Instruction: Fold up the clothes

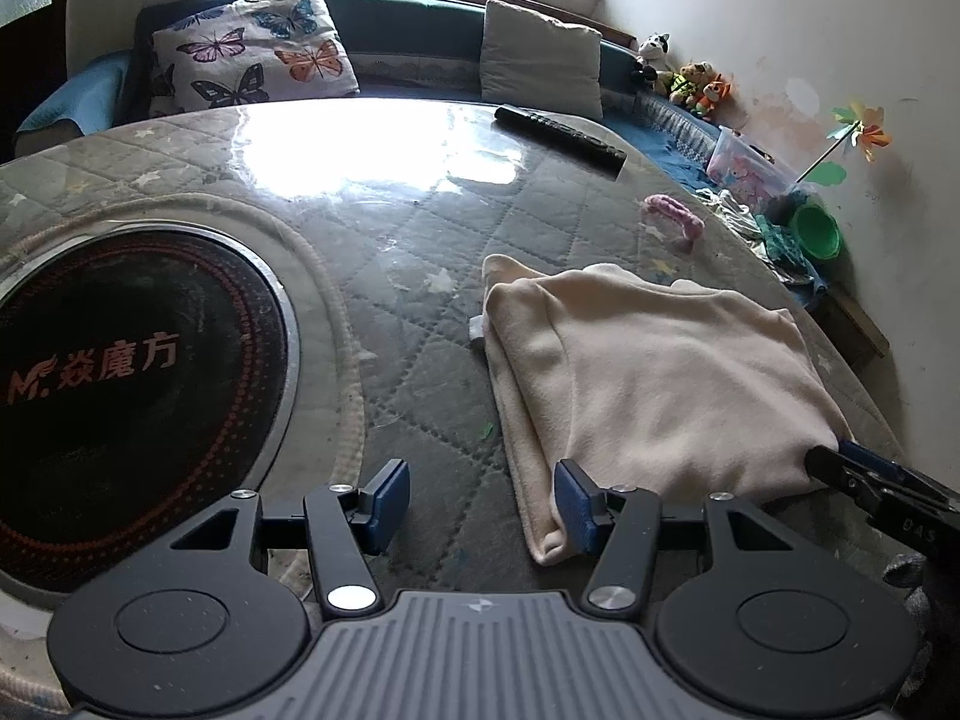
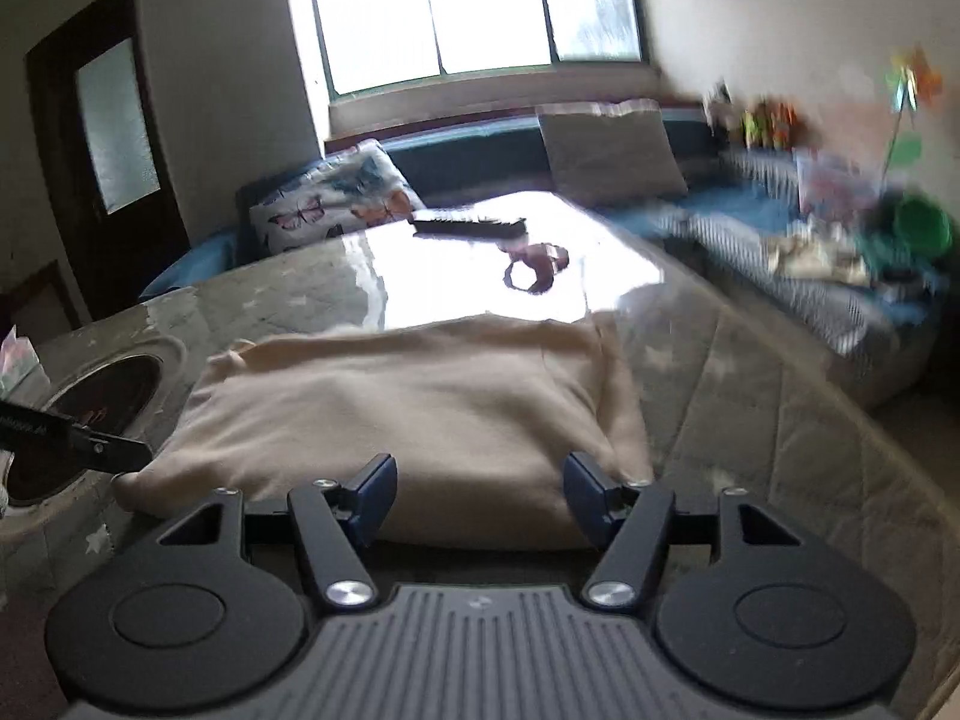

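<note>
Two grippers sit at the near edge of a folded cream garment that lies flat on the quilted, glass-topped table. The left gripper has its jaws spread about half way; its right blue pad touches the near left corner of the fabric, while the left pad stands over bare tabletop, so nothing is pinched. The right gripper also has its jaws apart, at about half width; the garment's near edge lies just ahead of and between the pads, which do not press on it (this view is smeared with motion). Each gripper's tip shows in the other's view, at opposite near corners of the cloth.

Beyond the garment lie a pink knitted piece and a black remote control. A round dark cooktop is set into the table at the left. On the blue bench at the right stands a clear plastic box with pink items inside (too small to name), and beside it a green bowl whose contents I cannot tell.
</note>
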